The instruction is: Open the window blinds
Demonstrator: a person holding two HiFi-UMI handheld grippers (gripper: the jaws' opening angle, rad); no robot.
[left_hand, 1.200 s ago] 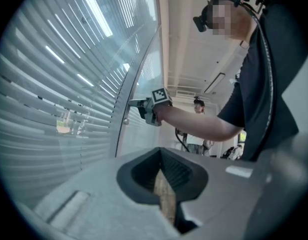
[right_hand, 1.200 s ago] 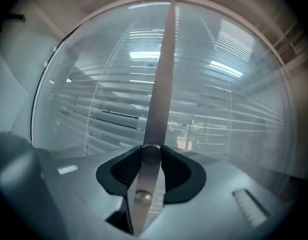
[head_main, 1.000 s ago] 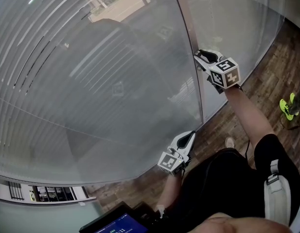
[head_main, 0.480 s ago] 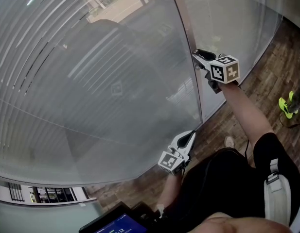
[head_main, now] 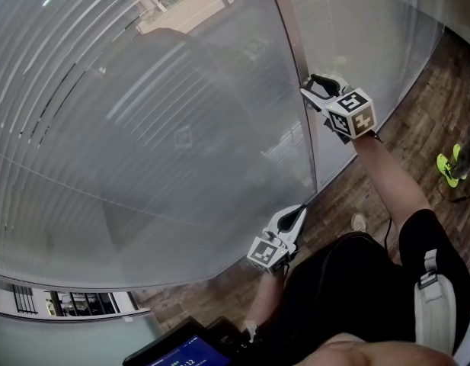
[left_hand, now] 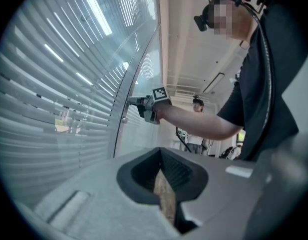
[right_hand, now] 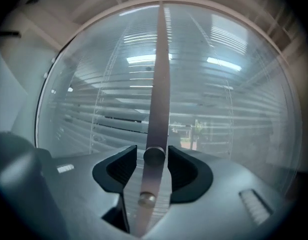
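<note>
The window blinds (head_main: 143,128) hang behind glass, their slats tilted nearly shut. A vertical frame strip (head_main: 295,67) divides two panes and carries a small round knob (right_hand: 154,156). My right gripper (head_main: 311,88) points level at this strip. Its jaws are opening, with the knob between them and a thin gap beside the pads (right_hand: 125,166). A second small stud (right_hand: 147,199) sits lower on the strip. My left gripper (head_main: 298,212) hangs lower, near the glass's bottom edge, shut and holding nothing. The left gripper view shows the right gripper (left_hand: 139,104) at the strip.
Wooden floor (head_main: 433,105) runs along the window's foot. A yellow-green shoe (head_main: 450,168) lies at the right edge. A dark screen (head_main: 185,351) sits at the bottom. Another person (left_hand: 197,104) stands far back in the room.
The right gripper's jaws have spread apart around the knob and its cube has rocked slightly. The left gripper has not moved.
</note>
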